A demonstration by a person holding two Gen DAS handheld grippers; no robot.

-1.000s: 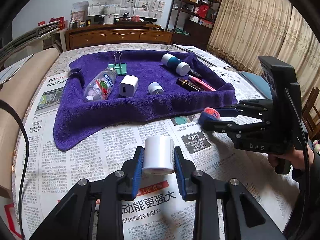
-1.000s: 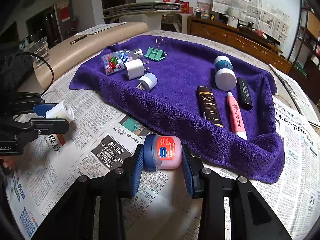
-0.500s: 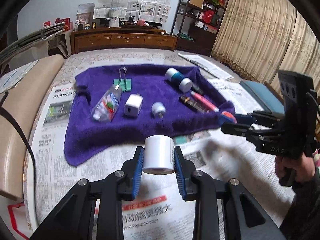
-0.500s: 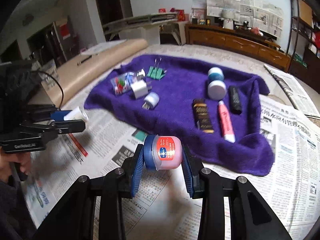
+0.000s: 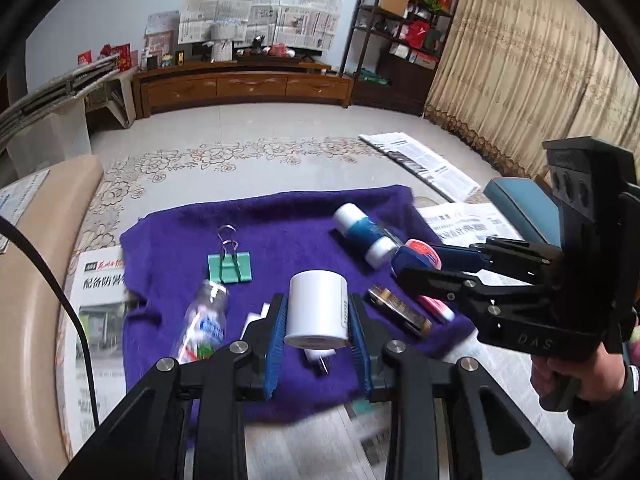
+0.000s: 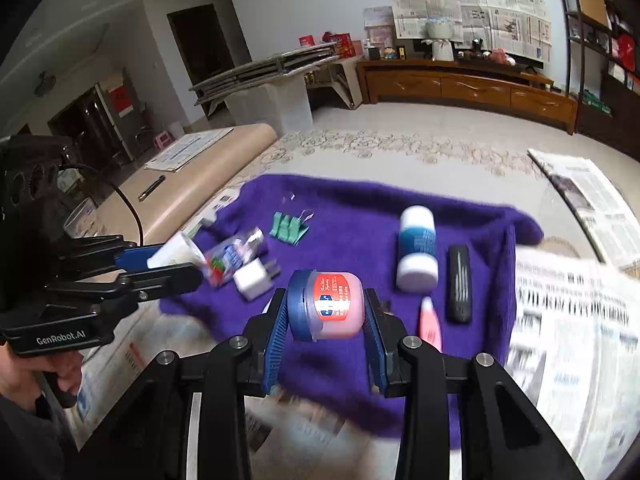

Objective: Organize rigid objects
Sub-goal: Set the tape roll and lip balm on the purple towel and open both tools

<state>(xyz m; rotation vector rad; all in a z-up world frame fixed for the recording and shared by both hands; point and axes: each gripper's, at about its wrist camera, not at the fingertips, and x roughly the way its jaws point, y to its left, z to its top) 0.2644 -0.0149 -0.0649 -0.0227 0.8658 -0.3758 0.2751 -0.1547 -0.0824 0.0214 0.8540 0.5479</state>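
Note:
My left gripper (image 5: 317, 320) is shut on a white cylinder (image 5: 317, 310), held above the near part of the purple towel (image 5: 280, 224). My right gripper (image 6: 326, 310) is shut on a pink jar with a blue lid (image 6: 326, 306), also over the towel (image 6: 360, 208). Each gripper shows in the other's view: the right one (image 5: 416, 258) at right with the jar, the left one (image 6: 176, 256) at left with the cylinder. On the towel lie a green binder clip (image 5: 230, 266), a clear bottle (image 5: 202, 326), a white charger (image 6: 253, 277), a blue-and-white bottle (image 6: 417, 246), a black stick (image 6: 459, 284) and a pink tube (image 6: 429, 320).
Newspaper (image 6: 572, 320) covers the table around the towel. A beige padded edge (image 5: 32, 280) runs along the left side with a black cable (image 5: 68, 312) over it. A teal chair seat (image 5: 520, 208) stands at right. A wooden cabinet (image 5: 240, 86) and shelves stand far behind.
Both grippers have risen and moved forward over the purple towel, each still gripping its object. The towel's objects now lie right beneath and beyond the fingers.

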